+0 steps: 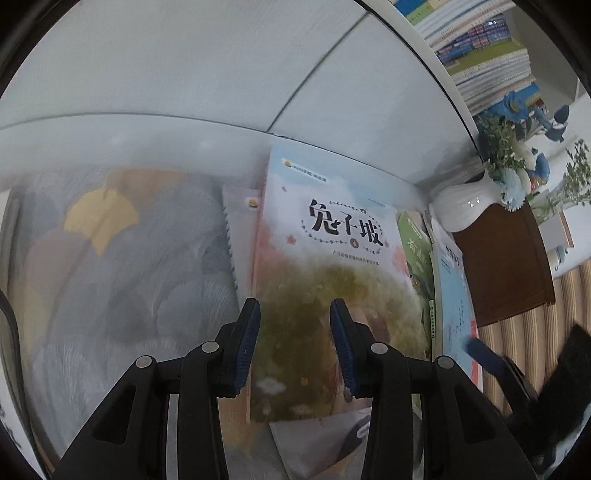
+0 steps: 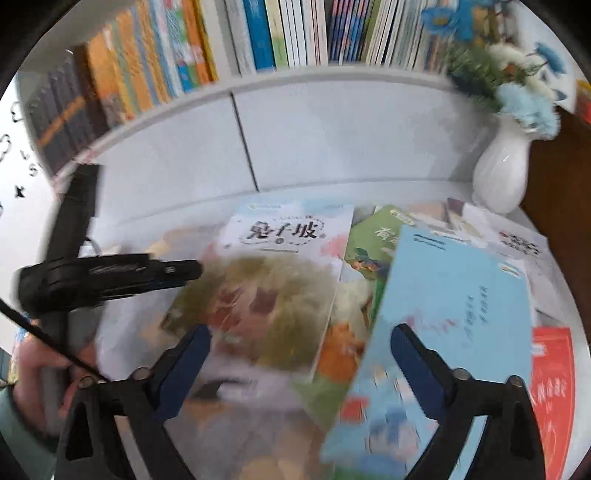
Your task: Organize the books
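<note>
A book with a pale sky and a green-brown tree on its cover lies flat on the white surface, its top edge close to the white cabinet front; take it as the landmark. The left gripper hangs over its lower half with the blue pads partly apart and nothing pinched between them; the cover shows through the gap. To the left of the landmark book, partly under it, lies a spiral-bound notebook, and further left a sheet patterned with grey and yellow fan shapes. To the right of the landmark book a green book peeks out, and over that lies a light blue book, tilted. The right gripper stands wide open above the lower edges of the landmark book and the blue one, gripping neither. Beyond the blue book, near the far right corner, stands a white vase with blue and white flowers. Above the cabinet front, a shelf holds a row of upright books. Right of the blue book a red cover shows.
</note>
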The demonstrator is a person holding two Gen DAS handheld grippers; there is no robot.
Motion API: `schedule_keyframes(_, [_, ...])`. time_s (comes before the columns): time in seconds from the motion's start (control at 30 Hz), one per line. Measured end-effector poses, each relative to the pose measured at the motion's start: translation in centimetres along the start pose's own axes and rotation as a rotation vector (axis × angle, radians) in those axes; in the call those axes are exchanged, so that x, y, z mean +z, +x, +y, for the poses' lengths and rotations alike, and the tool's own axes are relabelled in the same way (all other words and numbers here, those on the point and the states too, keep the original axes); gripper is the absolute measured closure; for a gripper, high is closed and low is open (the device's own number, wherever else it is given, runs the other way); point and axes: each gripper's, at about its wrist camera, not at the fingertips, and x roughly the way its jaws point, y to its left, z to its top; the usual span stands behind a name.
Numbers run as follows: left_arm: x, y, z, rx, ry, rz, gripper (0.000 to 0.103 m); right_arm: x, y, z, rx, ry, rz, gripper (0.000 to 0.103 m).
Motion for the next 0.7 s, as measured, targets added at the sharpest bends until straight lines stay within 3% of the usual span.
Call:
schedule_keyframes(0.13, [1.0,0.9,-0.1,-0.049,0.018,0.043,0.067,1.6,3.4,-1.2,-0.01,0.113,0.082,0.017])
schedule_keyframes(0.27, [2.0,1.4,-0.4,-0.015,0.023,0.014,0.067,3.4,6.1,-1.1,-0.059,0.13,0.143,0.018])
schedule_keyframes(0.37, [2.7,1.5,-0.3,0.02,0.007,-0.017,0.067,3.9,7.4,-0.5,-0.034,0.122,0.189,0.018])
schedule_keyframes(0.47, [3.5,2.1,-0.2,0.078,0.007,-0.036,0.067,4.3,8.4,-0.2,-0.077,0.11,0.189,0.018])
schedule_keyframes(0.57, [3.9,3.0,-0.6,0.087,0.028,-0.012,0.066,4.8,9.0,-0.5,-0.102,0.112,0.186,0.017])
schedule_keyframes(0.7, [3.4,3.0,-1.1,0.055,0.036,0.029,0.062,5.5,9.6,-0.7,-0.027,0.106,0.187,0.015])
